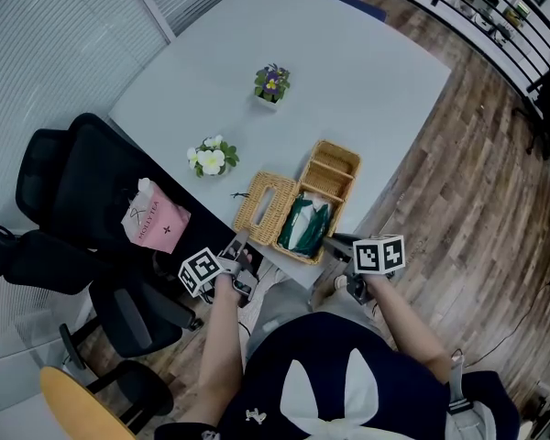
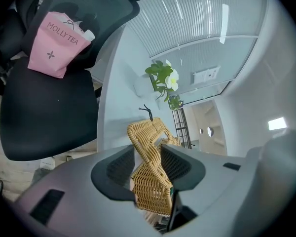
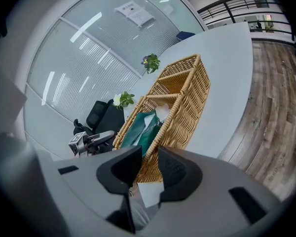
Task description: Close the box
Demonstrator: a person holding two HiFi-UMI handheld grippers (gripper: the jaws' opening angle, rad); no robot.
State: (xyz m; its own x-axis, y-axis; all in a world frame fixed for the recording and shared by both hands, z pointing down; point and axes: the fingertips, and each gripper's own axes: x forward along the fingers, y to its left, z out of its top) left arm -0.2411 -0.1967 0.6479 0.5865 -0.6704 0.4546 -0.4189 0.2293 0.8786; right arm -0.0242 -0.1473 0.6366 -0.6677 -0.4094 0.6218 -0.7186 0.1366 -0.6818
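Two grippers slope down at the wicker box [image 1: 333,145]. The left gripper [image 1: 241,244] clamps its lid [image 1: 266,207], the right gripper [image 1: 335,243] its near wall.

Wicker box [image 3: 187,107], right gripper [image 3: 149,153] clamping rim

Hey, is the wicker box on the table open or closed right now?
Open. The lid is swung out beside the box rather than over it, and the green packet inside is uncovered.
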